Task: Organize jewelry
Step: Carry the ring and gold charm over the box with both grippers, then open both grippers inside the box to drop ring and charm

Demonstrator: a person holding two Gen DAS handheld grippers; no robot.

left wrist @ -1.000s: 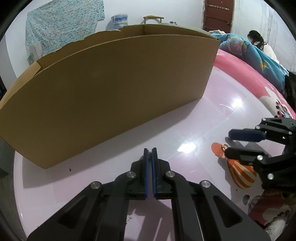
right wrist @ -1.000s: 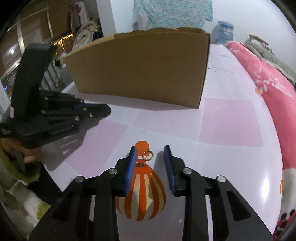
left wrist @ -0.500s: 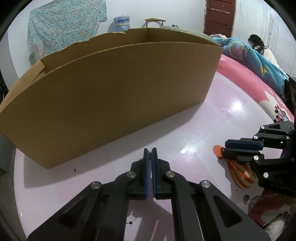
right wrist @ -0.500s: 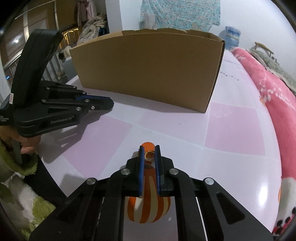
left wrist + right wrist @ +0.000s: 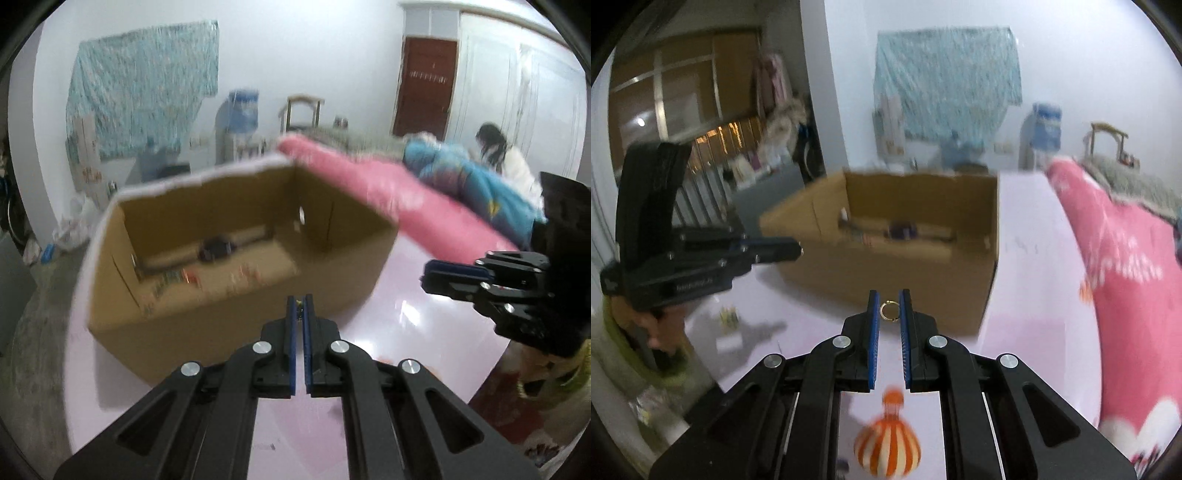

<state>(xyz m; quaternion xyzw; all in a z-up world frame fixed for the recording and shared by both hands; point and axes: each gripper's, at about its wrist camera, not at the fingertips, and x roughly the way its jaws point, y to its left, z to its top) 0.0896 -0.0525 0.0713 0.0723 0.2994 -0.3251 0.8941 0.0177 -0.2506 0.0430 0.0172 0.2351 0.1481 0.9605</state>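
Gold and featherlight, the tiny ring [image 5: 889, 311] sits pinched between the right gripper [image 5: 889, 314] pads, stiff but easily dropped; left gripper [image 5: 299, 314] jaws pressed together.

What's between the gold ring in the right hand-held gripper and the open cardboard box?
Nothing visible. The gold ring sits pinched in the right hand-held gripper, and only bare pink tabletop lies before the cardboard box. The box's near wall must be cleared; the left hand-held gripper stays off to one side.
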